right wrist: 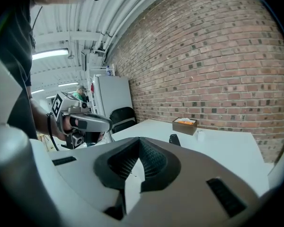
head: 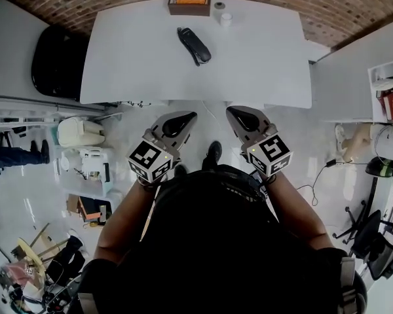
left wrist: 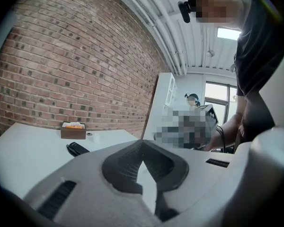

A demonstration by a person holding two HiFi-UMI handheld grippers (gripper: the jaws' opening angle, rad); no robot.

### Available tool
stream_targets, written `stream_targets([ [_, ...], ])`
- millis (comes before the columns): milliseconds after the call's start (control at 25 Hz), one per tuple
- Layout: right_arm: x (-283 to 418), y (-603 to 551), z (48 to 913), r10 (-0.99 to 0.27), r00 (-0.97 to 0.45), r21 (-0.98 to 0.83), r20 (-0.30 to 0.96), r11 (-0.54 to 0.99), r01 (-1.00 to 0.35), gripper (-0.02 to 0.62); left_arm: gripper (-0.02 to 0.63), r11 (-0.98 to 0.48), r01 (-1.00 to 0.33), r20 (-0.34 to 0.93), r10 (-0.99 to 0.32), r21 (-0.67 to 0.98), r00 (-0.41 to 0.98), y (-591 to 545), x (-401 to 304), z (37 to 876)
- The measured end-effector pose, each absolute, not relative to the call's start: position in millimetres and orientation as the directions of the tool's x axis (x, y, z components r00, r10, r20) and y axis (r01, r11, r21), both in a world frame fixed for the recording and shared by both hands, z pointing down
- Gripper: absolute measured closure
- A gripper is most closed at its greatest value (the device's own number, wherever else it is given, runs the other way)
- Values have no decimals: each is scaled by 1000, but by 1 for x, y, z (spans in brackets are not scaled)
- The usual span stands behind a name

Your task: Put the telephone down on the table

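The black telephone (head: 194, 46) lies flat on the white table (head: 262, 64), toward the table's far middle, with nothing holding it. It shows small in the left gripper view (left wrist: 77, 149) and in the right gripper view (right wrist: 174, 139). My left gripper (head: 183, 118) and right gripper (head: 237, 113) are held side by side in front of my body, short of the table's near edge and pointing toward it. Both are shut with nothing between the jaws, as the left gripper view (left wrist: 142, 143) and right gripper view (right wrist: 139, 141) show.
A brown box (head: 189, 2) with something orange inside stands at the table's far edge, with two small white rolls (head: 223, 13) to its right. A black chair (head: 57, 61) is left of the table. A brick wall runs behind. Shelves and clutter line the floor on both sides.
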State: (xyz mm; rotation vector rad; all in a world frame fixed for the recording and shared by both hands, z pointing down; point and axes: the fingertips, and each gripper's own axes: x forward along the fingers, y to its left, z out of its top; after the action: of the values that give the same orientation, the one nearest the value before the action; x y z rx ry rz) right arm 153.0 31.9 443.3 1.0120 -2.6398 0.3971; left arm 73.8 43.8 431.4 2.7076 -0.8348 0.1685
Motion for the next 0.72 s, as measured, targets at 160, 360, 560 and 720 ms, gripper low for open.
stream_targets([
  [160,132,54,436,-614,-704,-144,357,709,-690,580,598,-793,-559,166,-534,241,829,65,50,418],
  [360,105,84,420,-636,-693,-124,341,700,-704,580,598,-806,-540,147,-520,243,842,106,16,406],
  [560,62,118,409,-653,-690,-129,313,690,-712,580,598,-820,-522,137,-503,235,853,139,-23,402],
  [720,38,147,402,-671,-680,-127,297,677,-724,581,598,-835,-503,120,-489,223,864,165,-47,394],
])
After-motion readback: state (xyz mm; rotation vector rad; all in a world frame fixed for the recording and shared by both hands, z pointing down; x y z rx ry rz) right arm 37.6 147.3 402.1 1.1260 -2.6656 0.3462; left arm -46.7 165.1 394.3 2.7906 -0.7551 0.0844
